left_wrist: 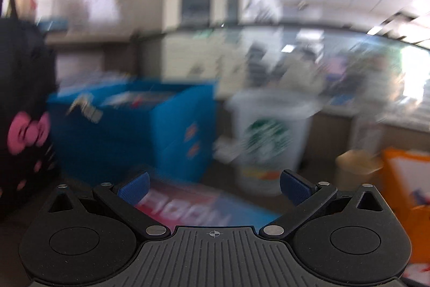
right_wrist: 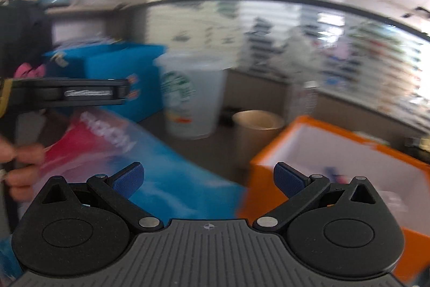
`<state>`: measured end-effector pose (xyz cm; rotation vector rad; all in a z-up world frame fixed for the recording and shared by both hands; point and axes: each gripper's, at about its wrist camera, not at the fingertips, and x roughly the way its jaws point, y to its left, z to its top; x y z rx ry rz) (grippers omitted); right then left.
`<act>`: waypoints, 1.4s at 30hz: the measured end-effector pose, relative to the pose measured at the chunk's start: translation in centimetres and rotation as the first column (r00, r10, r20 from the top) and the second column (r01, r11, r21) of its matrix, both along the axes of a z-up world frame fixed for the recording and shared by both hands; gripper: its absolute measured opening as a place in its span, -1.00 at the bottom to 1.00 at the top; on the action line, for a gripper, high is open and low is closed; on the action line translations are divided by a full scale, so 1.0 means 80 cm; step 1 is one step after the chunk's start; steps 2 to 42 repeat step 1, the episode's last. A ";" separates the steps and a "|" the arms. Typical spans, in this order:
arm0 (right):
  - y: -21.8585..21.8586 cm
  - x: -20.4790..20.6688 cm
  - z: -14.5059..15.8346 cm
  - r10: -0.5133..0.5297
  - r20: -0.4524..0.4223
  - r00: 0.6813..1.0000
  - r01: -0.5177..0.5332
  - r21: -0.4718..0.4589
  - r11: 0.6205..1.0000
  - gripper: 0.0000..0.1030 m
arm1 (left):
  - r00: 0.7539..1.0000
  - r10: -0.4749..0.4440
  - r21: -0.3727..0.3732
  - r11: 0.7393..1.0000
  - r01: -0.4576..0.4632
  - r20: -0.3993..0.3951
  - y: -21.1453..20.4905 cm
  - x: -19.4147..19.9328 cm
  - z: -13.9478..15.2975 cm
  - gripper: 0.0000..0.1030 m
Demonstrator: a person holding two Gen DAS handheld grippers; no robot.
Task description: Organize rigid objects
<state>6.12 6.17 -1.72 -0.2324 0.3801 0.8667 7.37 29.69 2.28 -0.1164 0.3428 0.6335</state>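
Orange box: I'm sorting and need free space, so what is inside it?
The orange box shows a mostly bare white interior with a small blurred item low down; the right gripper covers its near part.
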 end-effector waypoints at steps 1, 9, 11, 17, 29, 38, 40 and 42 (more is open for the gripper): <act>0.016 0.001 -0.005 0.016 -0.012 1.000 -0.016 -0.007 1.000 1.00 | 0.999 0.028 -0.035 0.999 -0.030 -0.037 0.018 0.005 -0.010 1.00; 0.016 0.001 -0.005 0.016 -0.012 1.000 -0.016 -0.007 1.000 1.00 | 0.999 0.028 -0.035 0.999 -0.030 -0.037 0.018 0.005 -0.010 1.00; 0.016 0.001 -0.005 0.016 -0.012 1.000 -0.016 -0.007 1.000 1.00 | 0.999 0.028 -0.035 0.999 -0.030 -0.037 0.018 0.005 -0.010 1.00; 0.016 0.001 -0.005 0.016 -0.012 1.000 -0.016 -0.007 1.000 1.00 | 0.999 0.028 -0.035 0.999 -0.030 -0.037 0.018 0.005 -0.010 1.00; 0.016 0.001 -0.005 0.016 -0.012 1.000 -0.016 -0.007 1.000 1.00 | 0.999 0.028 -0.035 0.999 -0.030 -0.037 0.018 0.005 -0.010 1.00; 0.016 0.001 -0.005 0.016 -0.012 1.000 -0.016 -0.007 1.000 1.00 | 0.999 0.028 -0.035 0.999 -0.030 -0.037 0.018 0.005 -0.010 1.00; 0.016 0.001 -0.005 0.016 -0.012 1.000 -0.016 -0.007 1.000 1.00 | 0.999 0.028 -0.035 0.999 -0.030 -0.037 0.018 0.005 -0.010 1.00; 0.016 0.001 -0.005 0.016 -0.012 1.000 -0.016 -0.007 1.000 1.00 | 0.999 0.028 -0.035 0.999 -0.030 -0.037 0.018 0.005 -0.010 1.00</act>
